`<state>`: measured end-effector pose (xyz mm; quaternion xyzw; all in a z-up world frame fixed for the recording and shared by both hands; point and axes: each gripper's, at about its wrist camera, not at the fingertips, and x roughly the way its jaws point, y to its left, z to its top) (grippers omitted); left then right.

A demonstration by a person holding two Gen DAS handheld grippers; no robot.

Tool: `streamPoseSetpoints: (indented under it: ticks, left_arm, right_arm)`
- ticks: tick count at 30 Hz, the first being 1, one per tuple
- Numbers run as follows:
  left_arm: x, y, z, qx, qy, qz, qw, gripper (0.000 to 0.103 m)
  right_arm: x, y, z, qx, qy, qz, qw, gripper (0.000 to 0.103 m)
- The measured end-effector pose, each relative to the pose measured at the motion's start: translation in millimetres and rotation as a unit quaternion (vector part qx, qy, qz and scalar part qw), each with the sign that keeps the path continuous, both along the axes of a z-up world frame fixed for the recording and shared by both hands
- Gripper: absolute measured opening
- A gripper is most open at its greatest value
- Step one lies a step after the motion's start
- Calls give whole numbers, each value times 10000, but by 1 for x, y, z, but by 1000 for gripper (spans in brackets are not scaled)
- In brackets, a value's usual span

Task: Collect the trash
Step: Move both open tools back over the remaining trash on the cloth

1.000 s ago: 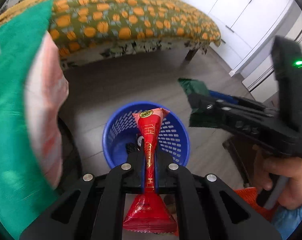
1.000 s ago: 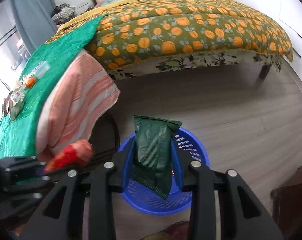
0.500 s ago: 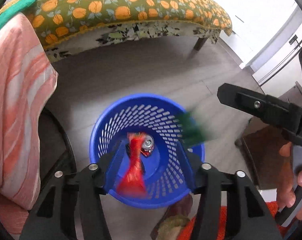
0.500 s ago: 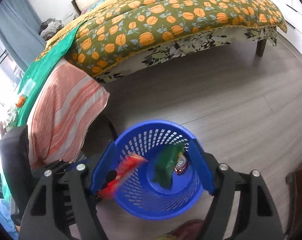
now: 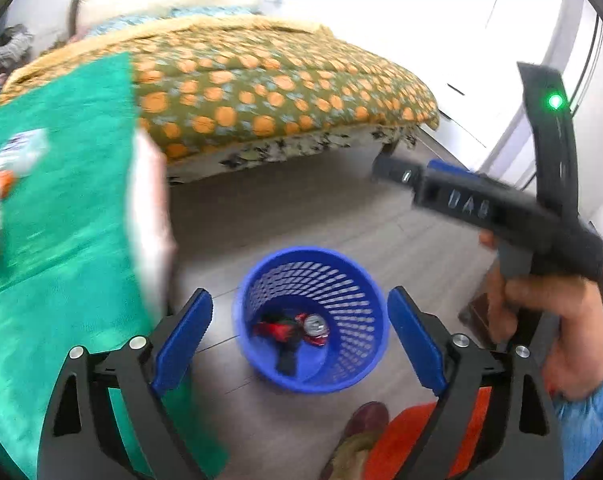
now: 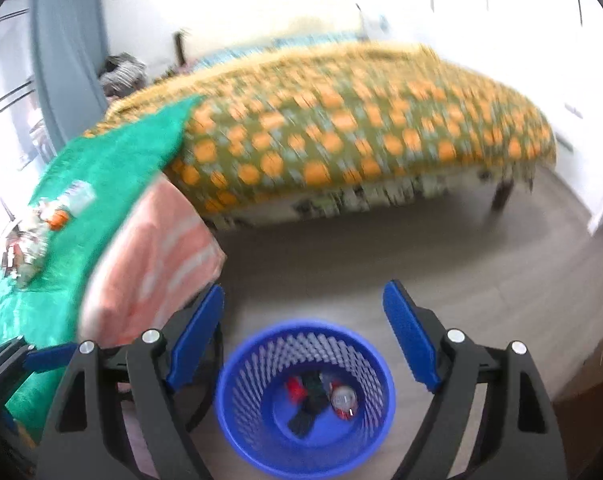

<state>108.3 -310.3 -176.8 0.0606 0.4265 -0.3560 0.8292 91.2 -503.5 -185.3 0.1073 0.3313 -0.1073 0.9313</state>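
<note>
While both hang over the blue basket (image 5: 261,276), your left claw (image 5: 299,336) spread wide and empty, jaws just opened, your right claw (image 6: 303,332) likewise apart, nothing between, red wrapper (image 6: 295,389), dark green packet (image 6: 309,400) and can (image 6: 343,398) on the basket bottom, more litter (image 6: 33,232) on the green cloth (image 6: 113,160) at ten o'clock.

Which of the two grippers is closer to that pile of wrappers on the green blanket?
Left. The left gripper hangs beside the green blanket holding the wrappers; the right gripper is farther off, past the blue basket.
</note>
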Motion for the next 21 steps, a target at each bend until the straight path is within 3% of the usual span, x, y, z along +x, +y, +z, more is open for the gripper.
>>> streamPoseSetpoints:
  ticks: [5,9,15,18,21]
  left_arm:
    - [-2,80,4,318,-241,496,9980,90]
    - [0,148,8,416,-291,1020,9935,90]
    - [37,244,17,383,-320,2131,9758,91]
    - [63,261,27,255,-434,2436,9686,92]
    - [91,253,33,334,-607,2432,9675,93]
  right_arm:
    - [9,57,22,-284,-366,517,9976,82]
    - [23,110,26,-453,-406,1062,9925,82]
    - [31,199,16,-373,-347,1958,9793,82]
    - [31,236,7,-475,-237,2355,9704,82]
    - [29,259,-1,-584,-186,2583,9641,82]
